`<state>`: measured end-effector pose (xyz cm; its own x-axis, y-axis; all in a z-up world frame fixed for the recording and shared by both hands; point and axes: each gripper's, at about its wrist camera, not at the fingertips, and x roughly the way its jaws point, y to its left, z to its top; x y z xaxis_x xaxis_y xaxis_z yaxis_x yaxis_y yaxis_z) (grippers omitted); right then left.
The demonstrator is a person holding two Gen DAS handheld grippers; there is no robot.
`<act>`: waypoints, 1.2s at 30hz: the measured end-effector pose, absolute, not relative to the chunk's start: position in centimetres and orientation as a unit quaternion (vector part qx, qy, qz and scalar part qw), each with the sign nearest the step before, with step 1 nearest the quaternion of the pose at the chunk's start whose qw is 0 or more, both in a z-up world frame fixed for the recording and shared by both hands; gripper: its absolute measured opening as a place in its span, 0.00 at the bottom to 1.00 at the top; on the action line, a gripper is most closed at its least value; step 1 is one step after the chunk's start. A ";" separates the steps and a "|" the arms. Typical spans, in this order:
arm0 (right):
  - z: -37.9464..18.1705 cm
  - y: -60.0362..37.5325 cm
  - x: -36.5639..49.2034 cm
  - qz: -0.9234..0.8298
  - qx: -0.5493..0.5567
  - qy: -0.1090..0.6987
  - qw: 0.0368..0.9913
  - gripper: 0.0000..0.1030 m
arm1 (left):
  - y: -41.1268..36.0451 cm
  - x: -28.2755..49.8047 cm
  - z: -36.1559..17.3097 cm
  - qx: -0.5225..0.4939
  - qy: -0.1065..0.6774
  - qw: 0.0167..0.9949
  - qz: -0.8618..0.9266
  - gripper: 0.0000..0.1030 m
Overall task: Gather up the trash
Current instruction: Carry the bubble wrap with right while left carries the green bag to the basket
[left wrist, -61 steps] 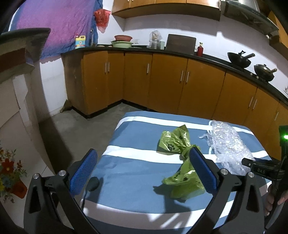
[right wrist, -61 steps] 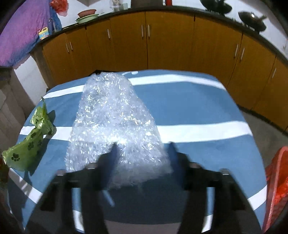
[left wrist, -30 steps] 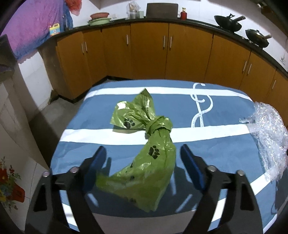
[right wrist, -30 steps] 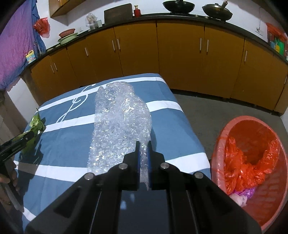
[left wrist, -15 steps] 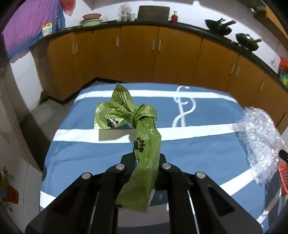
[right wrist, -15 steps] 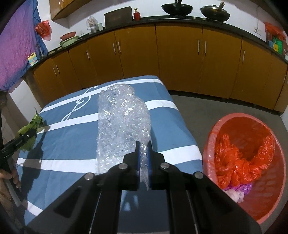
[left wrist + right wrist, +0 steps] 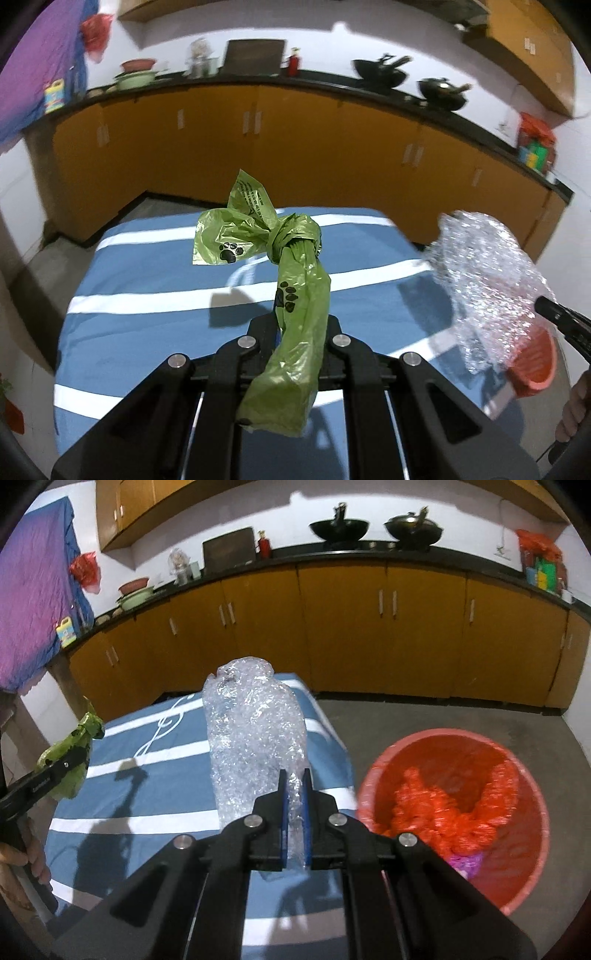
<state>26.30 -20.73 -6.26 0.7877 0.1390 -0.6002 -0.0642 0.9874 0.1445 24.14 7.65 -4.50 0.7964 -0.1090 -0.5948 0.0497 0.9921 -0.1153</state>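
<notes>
**A:** Left wrist view. What am I holding?

**B:** My left gripper (image 7: 295, 332) has its fingers clamped on the lower part of the green bag (image 7: 291, 295), a knotted plastic sack printed with black paw marks. It is lifted clear of the striped table (image 7: 147, 280); the knot and the loose flap stand above the fingers, and the tail droops below them.

**A:** And the right wrist view?

**B:** My right gripper (image 7: 294, 805) has its blue pads pressed together on the near edge of the bubble wrap (image 7: 255, 738), which is also raised off the table. The red basket (image 7: 524, 871), lined with a red bag and already holding some scraps, sits on the floor just beside the table's corner, to the right of the wrap.

**A:** How do I expect these to handle?

**B:** Both look very light, soft and limp. I judge the film slippery, so a thin pinch could slide out. The bag is best taken near its knot, where the plastic bunches; the wrap wants a fold several layers thick.

**A:** Any risk?

**B:** The trailing ends may catch the basket's rim, so I think each piece should be released over the middle of the opening.
</notes>
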 end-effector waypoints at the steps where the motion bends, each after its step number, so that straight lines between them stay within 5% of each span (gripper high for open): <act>1: -6.0 -21.3 25.9 0.050 0.060 0.318 0.945 0.07 | 6.8 24.0 -4.2 -0.045 0.313 0.947 -0.050 0.09; 36: -3.7 -39.1 17.1 -0.092 0.124 0.267 0.951 0.07 | -15.3 21.1 -2.5 0.016 0.297 0.922 -0.247 0.09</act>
<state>17.07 -39.12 -3.73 0.8405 -0.1088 -0.5308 0.2412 0.9524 0.1867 21.12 -15.29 -2.53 0.7011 -0.4461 -0.5563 0.4646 0.8776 -0.1181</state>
